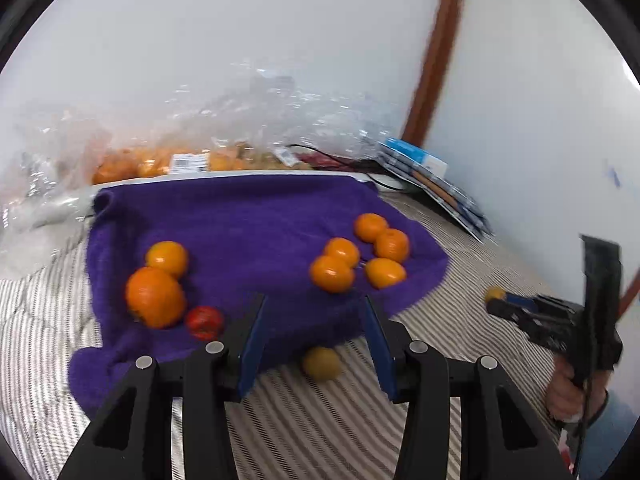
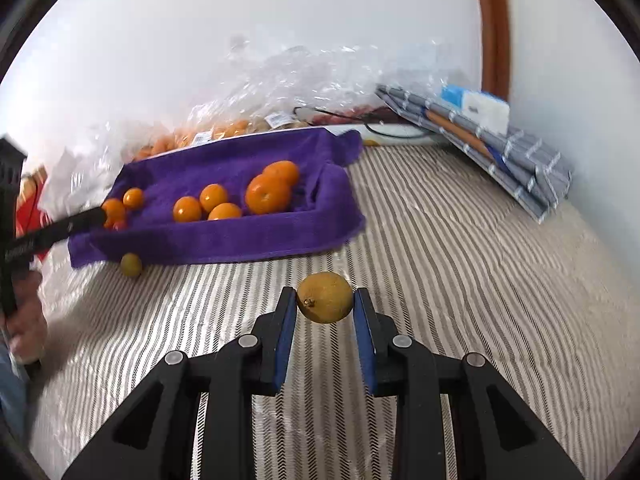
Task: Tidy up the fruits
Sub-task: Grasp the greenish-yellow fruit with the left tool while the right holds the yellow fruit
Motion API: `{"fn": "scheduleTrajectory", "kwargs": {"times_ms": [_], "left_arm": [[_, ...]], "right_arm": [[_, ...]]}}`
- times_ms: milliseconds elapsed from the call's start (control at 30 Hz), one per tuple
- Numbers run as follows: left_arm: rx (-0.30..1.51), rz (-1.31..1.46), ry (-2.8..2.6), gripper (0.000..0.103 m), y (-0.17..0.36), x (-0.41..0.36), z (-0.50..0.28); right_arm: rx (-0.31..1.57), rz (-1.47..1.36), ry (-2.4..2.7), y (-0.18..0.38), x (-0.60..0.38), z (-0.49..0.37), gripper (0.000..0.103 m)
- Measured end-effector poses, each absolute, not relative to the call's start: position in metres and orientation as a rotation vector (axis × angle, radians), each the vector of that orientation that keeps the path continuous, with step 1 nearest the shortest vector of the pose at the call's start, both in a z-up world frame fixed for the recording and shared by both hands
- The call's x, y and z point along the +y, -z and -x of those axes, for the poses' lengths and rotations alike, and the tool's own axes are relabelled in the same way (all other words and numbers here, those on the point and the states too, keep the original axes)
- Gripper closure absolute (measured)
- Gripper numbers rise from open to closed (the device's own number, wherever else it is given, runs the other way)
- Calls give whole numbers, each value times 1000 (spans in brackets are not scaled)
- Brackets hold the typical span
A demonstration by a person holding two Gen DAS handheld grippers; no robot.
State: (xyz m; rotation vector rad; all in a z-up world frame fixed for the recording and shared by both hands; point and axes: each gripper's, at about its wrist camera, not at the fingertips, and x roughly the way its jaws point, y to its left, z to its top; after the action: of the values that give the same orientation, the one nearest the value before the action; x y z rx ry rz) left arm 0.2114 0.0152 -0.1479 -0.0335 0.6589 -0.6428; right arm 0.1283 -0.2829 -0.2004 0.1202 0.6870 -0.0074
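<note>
Yellow-green fruit (image 2: 325,297) gripped between right gripper (image 2: 325,300) jaws above striped bed (image 2: 440,260), probably for sorting. Left gripper (image 1: 314,312) jaws open toward second one (image 1: 321,363) by purple towel (image 1: 248,220); oranges (image 1: 362,256) grouped there.

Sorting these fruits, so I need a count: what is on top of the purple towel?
On the purple towel: seven orange citrus fruits and one small red fruit. What the towel covers is hidden.

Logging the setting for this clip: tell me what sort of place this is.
Probably a bedroom, or some other room at home: the work surface is a soft striped grey-and-white bedcover against a plain white wall, with a spread purple towel and crinkled clear plastic produce bags on it.
</note>
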Motion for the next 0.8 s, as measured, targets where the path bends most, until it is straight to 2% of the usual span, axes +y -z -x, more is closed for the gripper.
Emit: {"fn": "scheduleTrajectory", "kwargs": {"times_ms": [300, 600, 633, 700, 800], "left_arm": [[743, -125, 718, 58, 163, -15, -196], [818, -143, 622, 59, 178, -16, -210], [832, -149, 608, 60, 181, -17, -212], [879, -171, 561, 73, 187, -20, -218], [869, -165, 565, 78, 186, -19, -217]], "right_arm": [[695, -175, -25, 203, -289, -130, 74], [682, -199, -30, 203, -293, -128, 74], [684, -199, -32, 203, -293, -129, 74], [691, -198, -39, 204, -292, -130, 74], [693, -197, -43, 204, -292, -130, 74]]}}
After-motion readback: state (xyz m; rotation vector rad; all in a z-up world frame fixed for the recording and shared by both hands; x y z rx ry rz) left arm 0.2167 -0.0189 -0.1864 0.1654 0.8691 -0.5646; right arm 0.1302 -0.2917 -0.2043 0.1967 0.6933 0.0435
